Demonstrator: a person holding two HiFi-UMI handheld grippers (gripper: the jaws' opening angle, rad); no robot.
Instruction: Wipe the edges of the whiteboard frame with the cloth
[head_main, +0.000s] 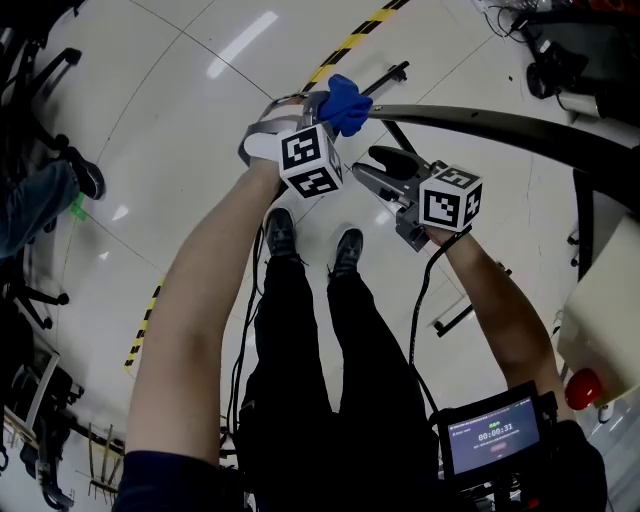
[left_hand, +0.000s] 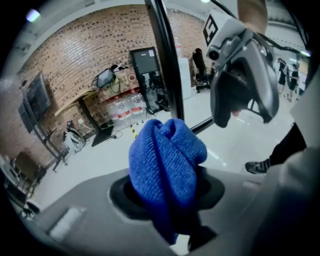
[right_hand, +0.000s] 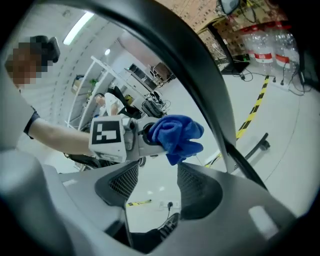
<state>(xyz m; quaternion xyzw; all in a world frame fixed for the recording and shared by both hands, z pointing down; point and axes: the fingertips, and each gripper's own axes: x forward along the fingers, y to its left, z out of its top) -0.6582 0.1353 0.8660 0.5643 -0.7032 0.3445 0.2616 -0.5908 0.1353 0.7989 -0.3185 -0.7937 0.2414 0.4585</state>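
Below, a pale floor (head_main: 200, 150) crossed by striped tape (head_main: 352, 42) is seen, and over it, at upper right, the dark top edge of the whiteboard frame (head_main: 500, 125), viewed from above. The left gripper (head_main: 325, 112) is shown clamped on a bunched blue cloth (head_main: 347, 102), which is held just beside the near end of the frame. Whether cloth and frame touch cannot be told. The right gripper (head_main: 383, 170), just under the frame, is shown with jaws spread wide and nothing between them. For a good wipe, it is judged that the wad should be pressed squarely onto the edge and drawn along it in one steady pass. The clamp should be firm, so that the cloth is not dragged out.
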